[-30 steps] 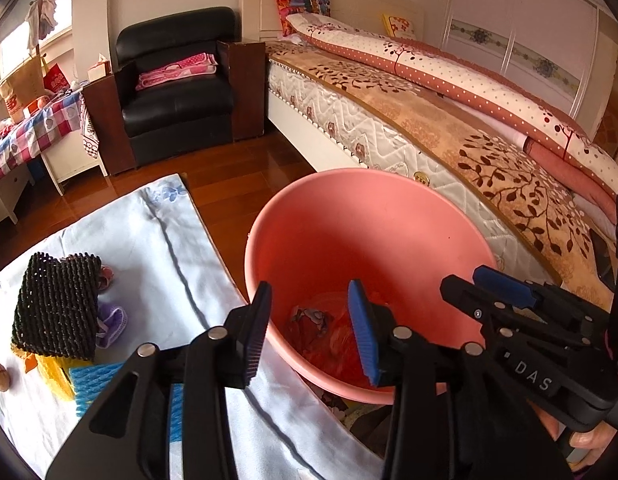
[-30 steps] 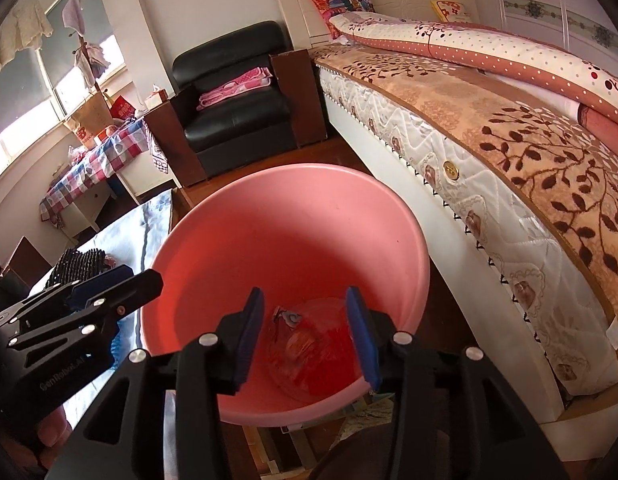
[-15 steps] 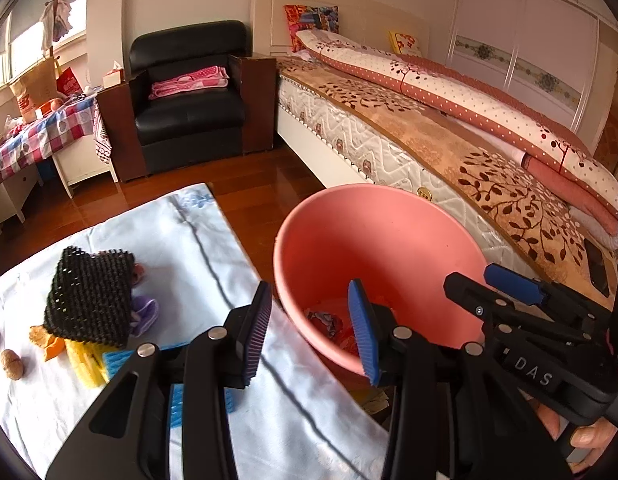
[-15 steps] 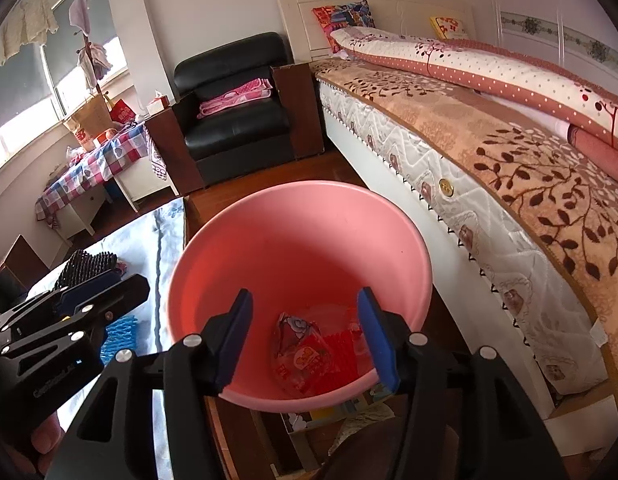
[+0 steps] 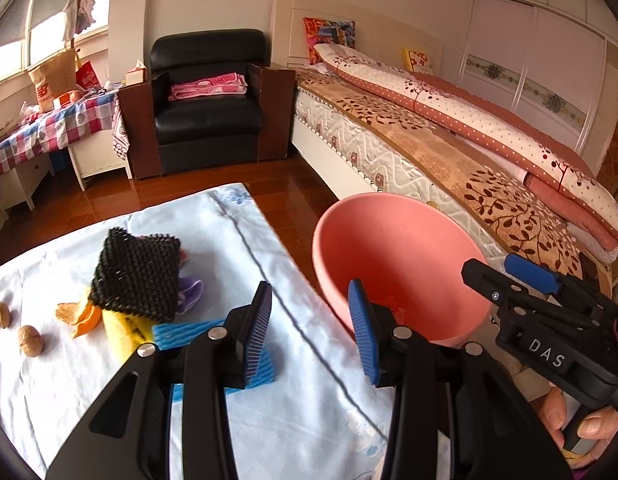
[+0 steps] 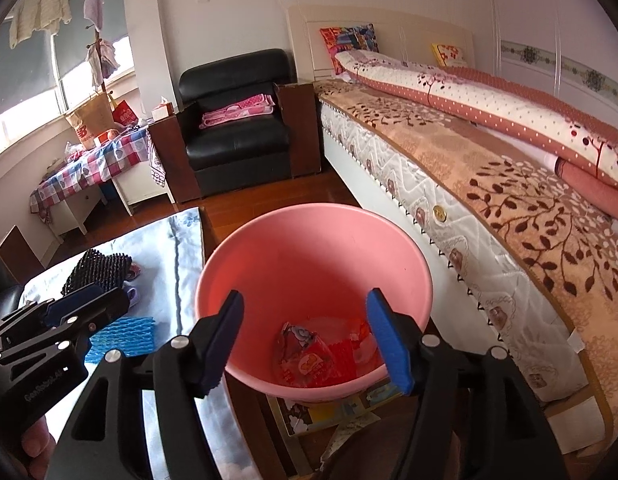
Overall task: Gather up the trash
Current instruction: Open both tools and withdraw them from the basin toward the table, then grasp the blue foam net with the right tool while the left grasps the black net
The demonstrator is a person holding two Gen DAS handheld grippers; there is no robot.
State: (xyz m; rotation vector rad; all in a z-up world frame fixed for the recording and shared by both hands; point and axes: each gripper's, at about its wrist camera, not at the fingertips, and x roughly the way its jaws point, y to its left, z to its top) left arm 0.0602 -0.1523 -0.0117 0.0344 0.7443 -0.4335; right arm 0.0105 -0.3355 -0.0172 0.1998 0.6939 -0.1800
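Note:
A pink basin [image 5: 393, 240] [image 6: 309, 248] stands beside the table, between it and the bed. Red snack wrappers [image 6: 313, 356] lie on its bottom. My right gripper [image 6: 309, 336] hangs above the basin's near rim; its jaws are opening and nothing is between them. My left gripper [image 5: 311, 328] is open and empty over the table's right edge. On the light-blue cloth [image 5: 269, 400] lie a black foam net [image 5: 137, 276], a blue foam net [image 5: 197, 332], a yellow piece [image 5: 121, 332], orange peel [image 5: 77, 316] and two walnuts [image 5: 29, 340].
A bed [image 6: 489, 184] runs along the right of the basin. A black armchair [image 5: 207, 116] stands at the back, with a checked side table [image 5: 49, 128] to its left. Wooden floor [image 5: 181, 196] shows between the table and the armchair. Papers [image 6: 329, 408] lie under the basin.
Both grippers have drawn back and risen from the basin. The left view has swung towards the table, showing more of the litter there. The right jaws stand wider apart.

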